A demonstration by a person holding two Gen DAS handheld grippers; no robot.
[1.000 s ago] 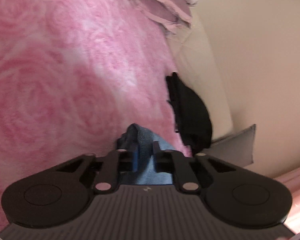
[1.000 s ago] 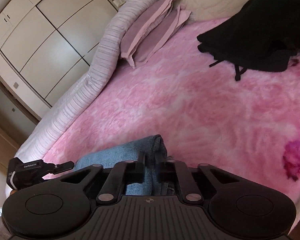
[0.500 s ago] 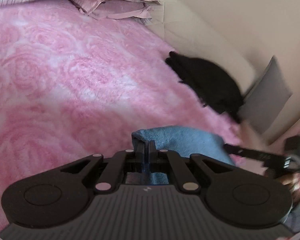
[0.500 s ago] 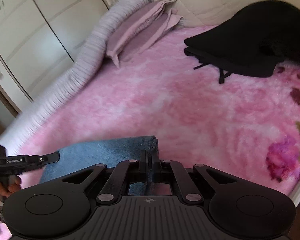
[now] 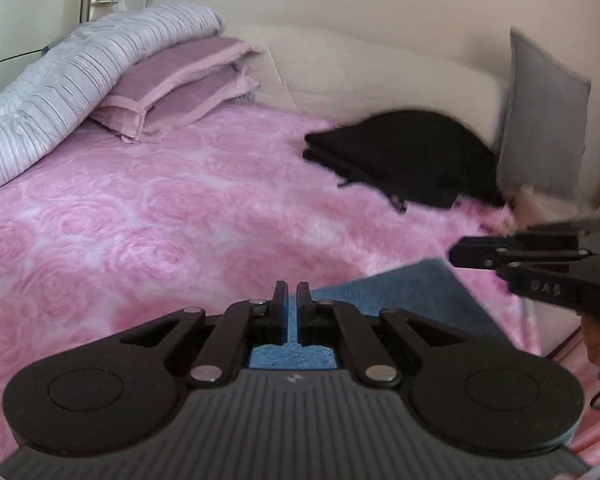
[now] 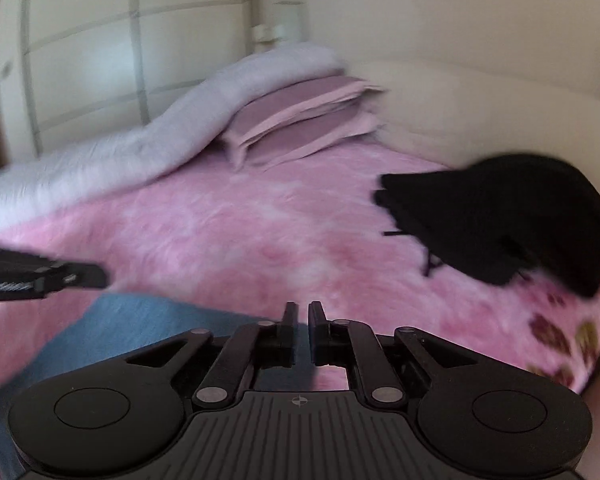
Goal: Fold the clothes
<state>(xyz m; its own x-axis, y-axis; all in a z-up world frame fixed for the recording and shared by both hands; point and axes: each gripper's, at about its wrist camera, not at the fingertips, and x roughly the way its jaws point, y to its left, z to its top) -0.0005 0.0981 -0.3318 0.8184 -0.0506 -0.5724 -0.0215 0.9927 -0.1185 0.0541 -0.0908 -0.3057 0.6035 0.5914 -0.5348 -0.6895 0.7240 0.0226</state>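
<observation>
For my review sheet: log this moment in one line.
left gripper: narrow gap over blue garment | right gripper: same | black clothes: by headboard

The blanket [image 5: 148,216] is pink with a rose pattern. The jeans [image 5: 404,300] are blue. The folded garment [image 5: 412,160] is black. The pillows [image 5: 180,84] are mauve with paler pink edges. The quilt [image 5: 60,80] is pale lilac with fine stripes.

Pink rose-patterned bedspread [image 5: 148,216] — mauve pillows [image 5: 176,88] far left, cream headboard [image 5: 380,80], pale wardrobe doors [image 6: 100,40] beyond.
</observation>
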